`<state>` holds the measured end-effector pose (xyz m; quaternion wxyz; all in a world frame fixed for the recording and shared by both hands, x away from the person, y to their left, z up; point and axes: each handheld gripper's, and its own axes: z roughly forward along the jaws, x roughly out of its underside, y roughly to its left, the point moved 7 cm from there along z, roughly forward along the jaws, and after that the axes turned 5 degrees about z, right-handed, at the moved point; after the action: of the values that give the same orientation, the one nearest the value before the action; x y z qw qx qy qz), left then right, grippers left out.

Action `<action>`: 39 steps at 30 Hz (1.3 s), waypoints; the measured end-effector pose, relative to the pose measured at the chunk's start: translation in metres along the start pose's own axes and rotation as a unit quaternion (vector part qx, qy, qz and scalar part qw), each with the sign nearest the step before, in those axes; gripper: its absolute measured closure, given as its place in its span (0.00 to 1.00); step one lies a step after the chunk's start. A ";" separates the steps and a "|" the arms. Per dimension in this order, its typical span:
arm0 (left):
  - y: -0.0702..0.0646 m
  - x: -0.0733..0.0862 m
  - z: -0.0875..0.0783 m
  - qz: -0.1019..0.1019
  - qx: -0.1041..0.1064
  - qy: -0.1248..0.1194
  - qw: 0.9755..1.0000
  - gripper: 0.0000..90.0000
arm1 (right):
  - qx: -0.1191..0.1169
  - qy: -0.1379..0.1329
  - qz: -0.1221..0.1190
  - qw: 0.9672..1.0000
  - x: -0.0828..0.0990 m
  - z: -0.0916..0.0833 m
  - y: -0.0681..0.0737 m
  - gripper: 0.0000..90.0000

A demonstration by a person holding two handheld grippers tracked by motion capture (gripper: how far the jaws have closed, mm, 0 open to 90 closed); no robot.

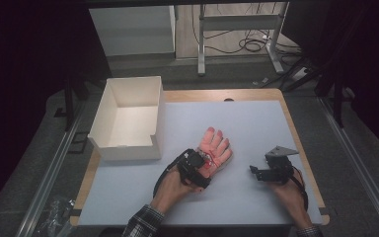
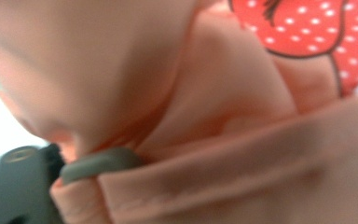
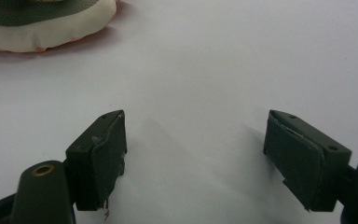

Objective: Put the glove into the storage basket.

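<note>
A pink hand-shaped glove [image 1: 217, 144] with a red dotted patch lies flat on the white table cover [image 1: 256, 123], its fingers pointing away from me. My left gripper [image 1: 206, 167] is at the glove's cuff end. In the left gripper view, pink fabric [image 2: 223, 121] sits very close and a grey pad [image 2: 100, 164] presses into a fold of it. To the right of the glove, my right gripper [image 1: 254, 172] rests low over the cover and points left. Its jaws [image 3: 196, 149] stand wide apart with nothing between them. The glove's pale edge [image 3: 42, 35] shows at the top left of the right gripper view.
An open white cardboard box [image 1: 128, 149] stands at the table's back left, with a notch in its front right wall. The wooden table edge [image 1: 302, 148] runs close to the right of my right hand. Table legs and cables lie on the floor beyond.
</note>
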<state>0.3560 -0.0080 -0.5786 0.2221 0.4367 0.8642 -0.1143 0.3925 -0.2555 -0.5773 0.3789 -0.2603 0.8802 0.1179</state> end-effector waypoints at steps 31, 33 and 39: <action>0.031 -0.029 -0.040 -0.012 -0.010 -0.020 1.000 0.45 | -0.001 -0.001 0.001 1.000 0.000 0.000 0.000 0.24; 0.037 -0.035 -0.046 -0.017 -0.016 -0.023 0.999 0.45 | -0.001 -0.001 0.000 1.000 0.000 0.000 0.000 0.24; 0.049 -0.048 -0.057 -0.023 -0.033 -0.025 0.999 0.44 | -0.001 -0.001 0.002 1.000 0.001 0.000 0.000 0.24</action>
<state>0.4048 0.0093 -0.5057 0.2552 0.4066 0.8714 -0.1013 0.3923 -0.2558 -0.5778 0.3791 -0.2583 0.8805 0.1196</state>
